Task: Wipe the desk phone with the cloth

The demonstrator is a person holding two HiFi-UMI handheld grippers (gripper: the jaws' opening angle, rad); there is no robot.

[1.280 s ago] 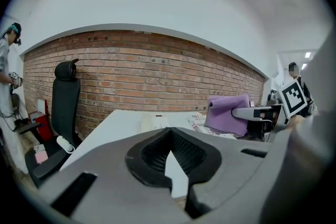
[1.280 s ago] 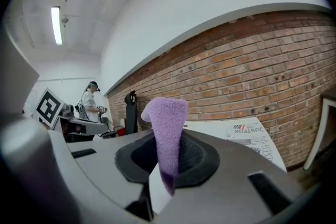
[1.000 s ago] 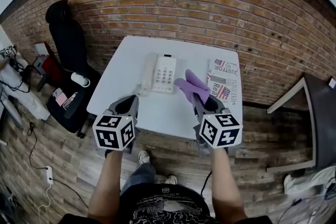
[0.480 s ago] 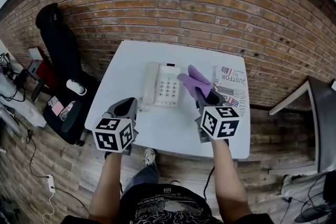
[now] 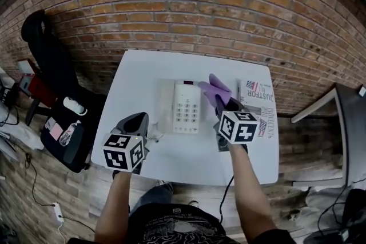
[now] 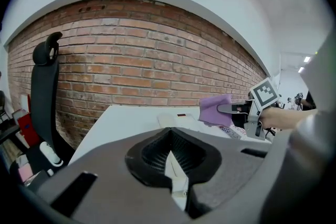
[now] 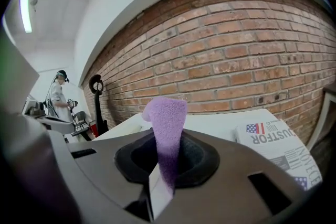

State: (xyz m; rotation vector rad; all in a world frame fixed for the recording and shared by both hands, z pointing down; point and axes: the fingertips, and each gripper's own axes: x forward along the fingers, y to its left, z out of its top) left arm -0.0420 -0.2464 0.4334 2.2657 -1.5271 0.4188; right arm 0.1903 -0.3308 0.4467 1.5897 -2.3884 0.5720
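A white desk phone (image 5: 182,107) with a keypad lies in the middle of the white table (image 5: 137,77); it also shows low and far in the left gripper view as the phone (image 6: 178,121). My right gripper (image 5: 227,107) is shut on a purple cloth (image 5: 214,88), held above the table just right of the phone; the cloth (image 7: 166,134) stands up between the jaws. My left gripper (image 5: 136,123) is shut with nothing in it, over the table's near left part, left of the phone. From it I see the cloth (image 6: 215,110) and the right gripper (image 6: 247,111).
A folded newspaper (image 5: 258,106) lies at the table's right side, also seen as the newspaper (image 7: 278,147). A black office chair (image 5: 48,60) with items on its seat stands left of the table. A brick wall (image 5: 189,14) runs behind. A dark desk (image 5: 349,134) is at right.
Both grippers have moved forward over the table. The right gripper with the cloth has come closer beside the phone's right edge. The left gripper has advanced slightly.
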